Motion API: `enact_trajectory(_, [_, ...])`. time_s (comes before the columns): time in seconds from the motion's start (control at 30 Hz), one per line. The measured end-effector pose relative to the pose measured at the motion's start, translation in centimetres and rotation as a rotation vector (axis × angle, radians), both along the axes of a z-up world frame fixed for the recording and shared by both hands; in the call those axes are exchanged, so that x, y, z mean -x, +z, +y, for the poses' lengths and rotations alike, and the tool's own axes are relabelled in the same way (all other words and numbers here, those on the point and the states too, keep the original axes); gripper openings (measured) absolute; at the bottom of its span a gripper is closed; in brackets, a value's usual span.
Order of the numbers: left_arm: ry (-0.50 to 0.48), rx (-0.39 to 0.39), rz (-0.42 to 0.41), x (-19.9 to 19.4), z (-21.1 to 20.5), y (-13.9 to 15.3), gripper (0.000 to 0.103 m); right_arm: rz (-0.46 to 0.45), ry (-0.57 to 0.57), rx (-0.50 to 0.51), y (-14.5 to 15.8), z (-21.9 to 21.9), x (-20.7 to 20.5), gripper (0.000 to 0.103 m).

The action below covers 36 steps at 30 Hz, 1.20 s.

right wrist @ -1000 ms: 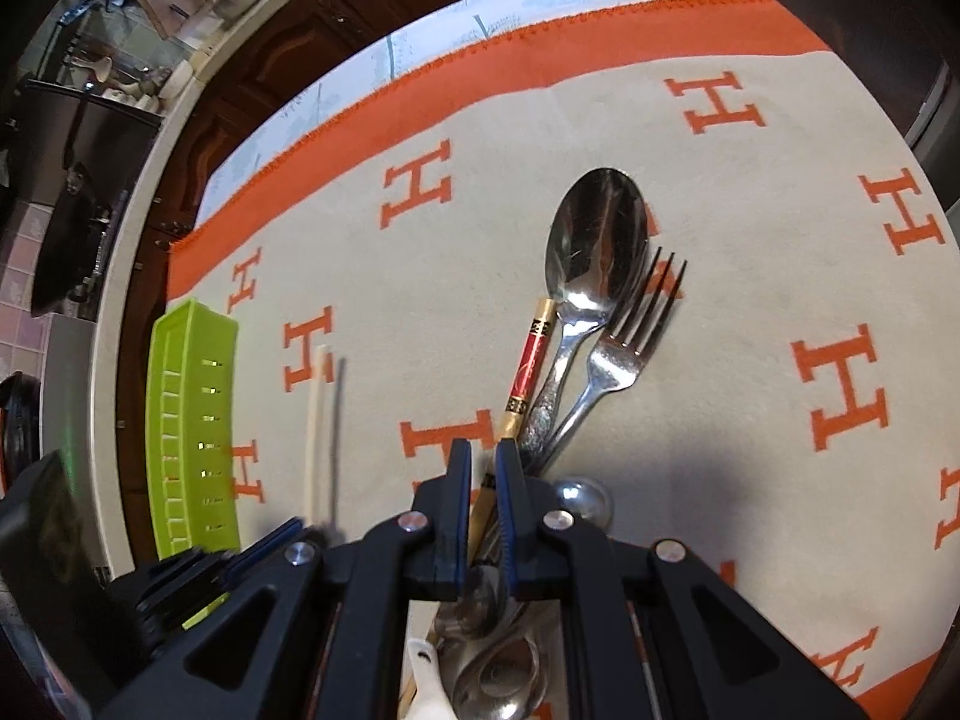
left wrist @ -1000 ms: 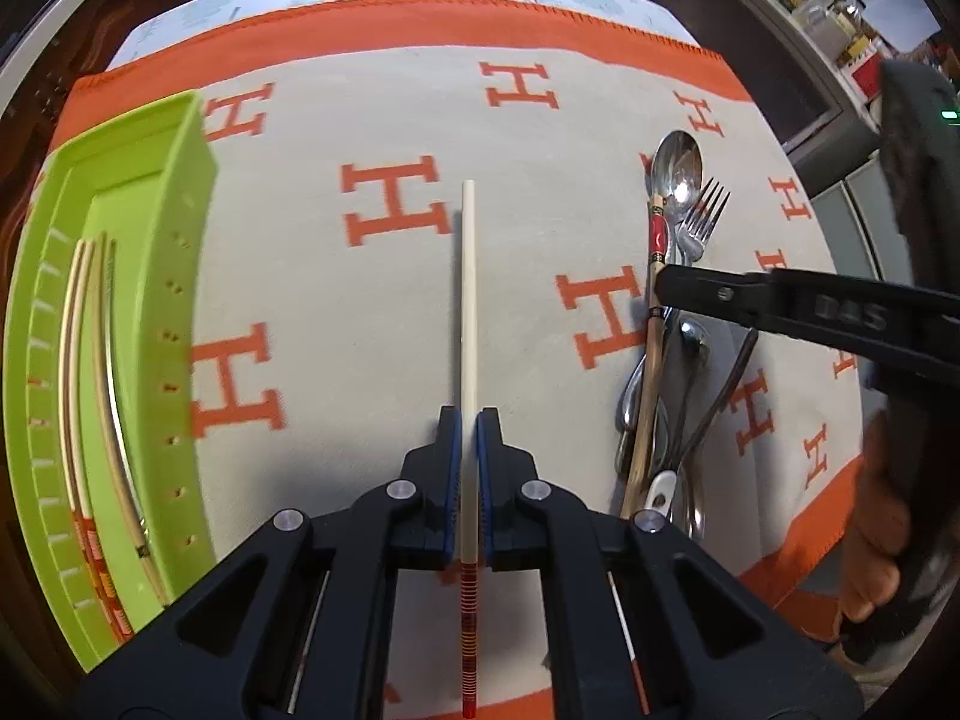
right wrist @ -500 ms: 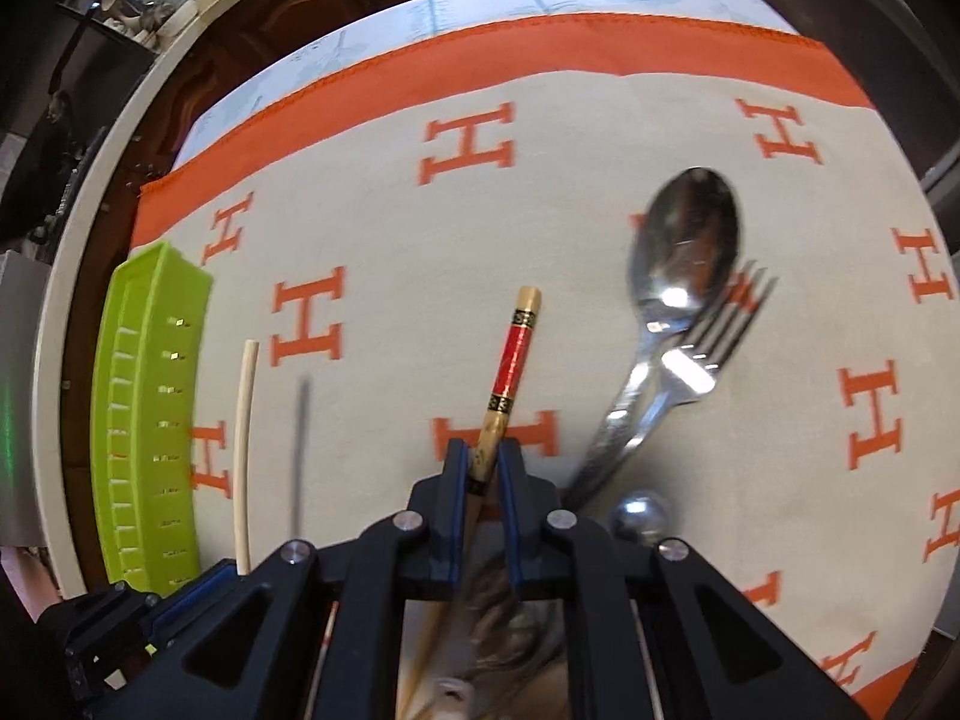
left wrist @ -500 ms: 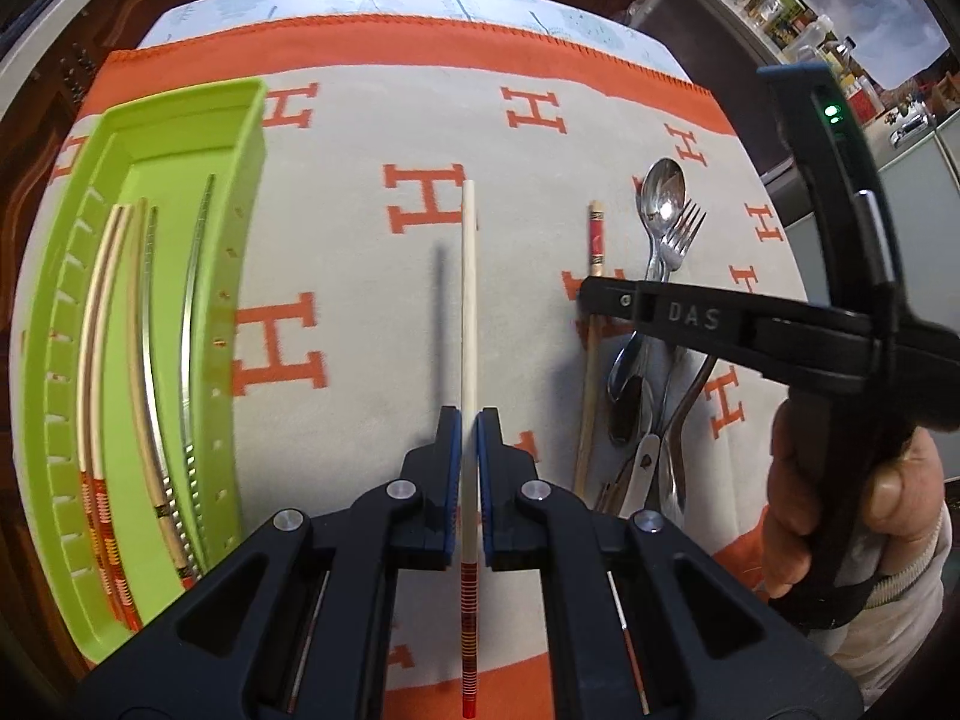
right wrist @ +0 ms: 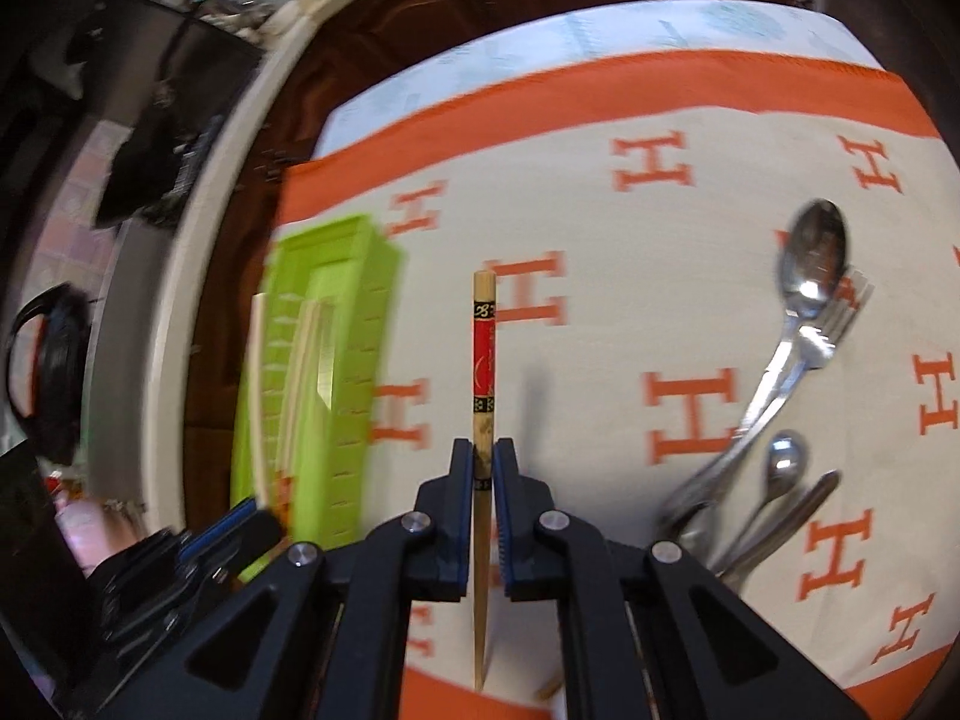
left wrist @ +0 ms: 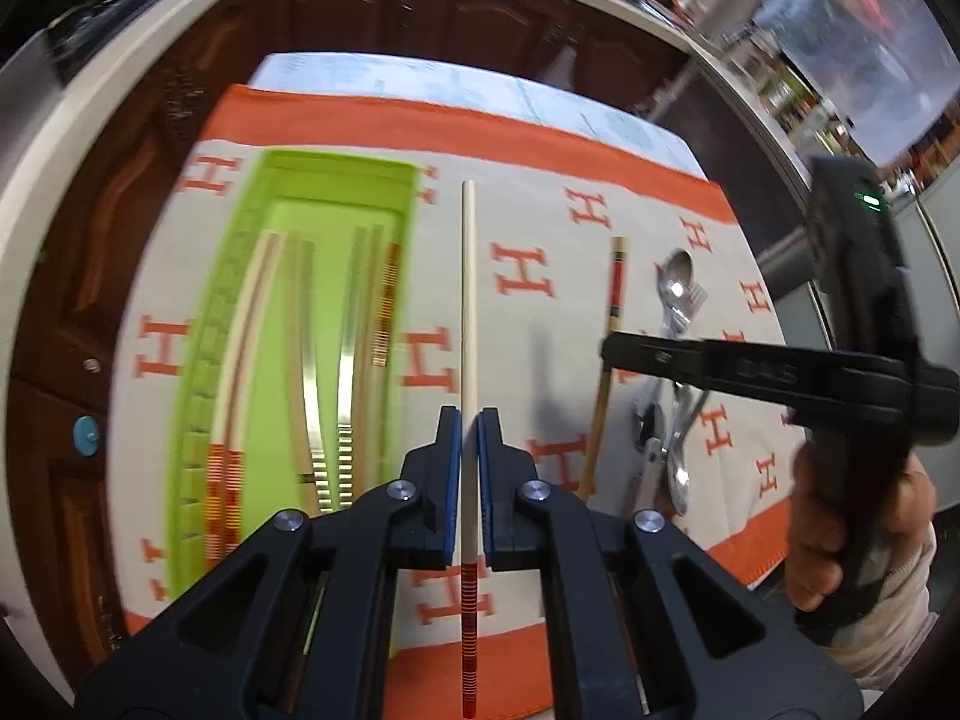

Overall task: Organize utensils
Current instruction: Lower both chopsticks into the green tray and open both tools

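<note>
Over the orange-bordered H-patterned cloth (left wrist: 540, 228), both grippers (left wrist: 470, 420) (right wrist: 483, 450) clamp chopsticks (left wrist: 468, 312) (right wrist: 483, 360)

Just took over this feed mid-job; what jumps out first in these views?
Each gripper clamps one chopstick: the left gripper a pale chopstick, the right gripper a red-banded chopstick. A lime-green tray of chopsticks sits at left, with spoons and a fork piled at right.
</note>
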<state>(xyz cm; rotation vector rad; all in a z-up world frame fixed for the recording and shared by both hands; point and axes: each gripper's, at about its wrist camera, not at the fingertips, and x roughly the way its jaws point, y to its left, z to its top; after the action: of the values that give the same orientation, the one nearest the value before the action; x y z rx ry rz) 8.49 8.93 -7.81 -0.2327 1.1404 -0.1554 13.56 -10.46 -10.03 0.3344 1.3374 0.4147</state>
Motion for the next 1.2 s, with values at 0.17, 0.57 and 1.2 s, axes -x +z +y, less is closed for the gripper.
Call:
enact_trajectory(0.17, [0.066,-0.031,-0.018,0.3,3.9,0.8,0.003,-0.018,0.103,-0.087,2.9,4.0,0.4,0.006])
enact_trajectory(0.57, [0.145,-0.13,-0.012,-2.0,8.0,-0.9,0.003,0.029,0.191,-0.127,3.2,11.3,-2.0,0.006])
enact_trajectory(1.2, [0.176,-0.153,0.035,-4.2,8.1,-3.4,0.02,0.055,0.1,-0.099,0.0,11.3,-4.2,0.008])
